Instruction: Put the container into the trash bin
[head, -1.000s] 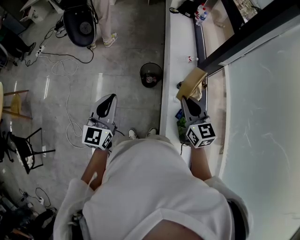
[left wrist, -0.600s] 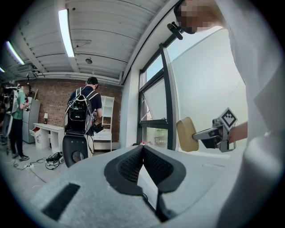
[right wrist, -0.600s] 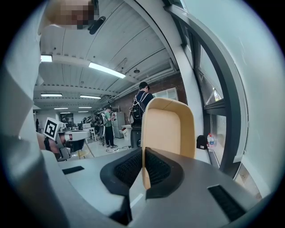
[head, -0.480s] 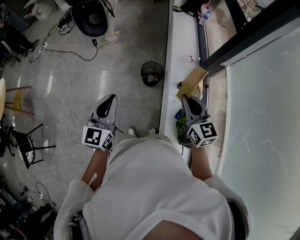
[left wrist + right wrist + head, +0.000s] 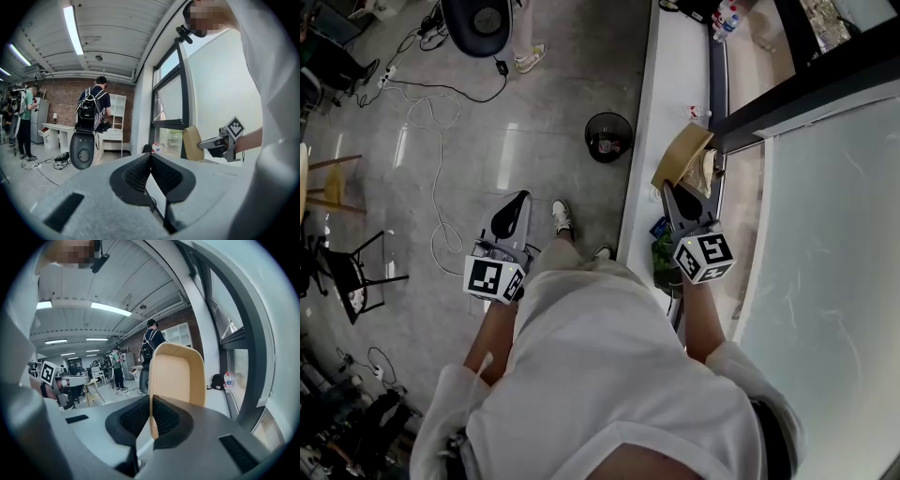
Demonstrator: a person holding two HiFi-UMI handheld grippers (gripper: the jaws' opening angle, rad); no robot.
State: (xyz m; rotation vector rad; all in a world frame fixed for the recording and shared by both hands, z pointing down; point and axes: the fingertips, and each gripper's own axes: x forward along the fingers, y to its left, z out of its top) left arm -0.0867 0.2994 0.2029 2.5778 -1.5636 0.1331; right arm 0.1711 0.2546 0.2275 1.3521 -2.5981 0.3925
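- Left gripper (image 5: 150, 155): jaws pressed together with nothing between them, held out over the grey floor.
- Right gripper (image 5: 151, 401): jaws clamped on the thin wall of the container.
- Container (image 5: 180, 373): tan and shallow, tipped on edge, held in the air above the white ledge (image 5: 670, 84) by the window.
- Trash bin (image 5: 608, 138): black and round, on the floor just beside the ledge, ahead and left of the container, apart from it.
- Bottles (image 5: 727, 14): far end of the ledge.
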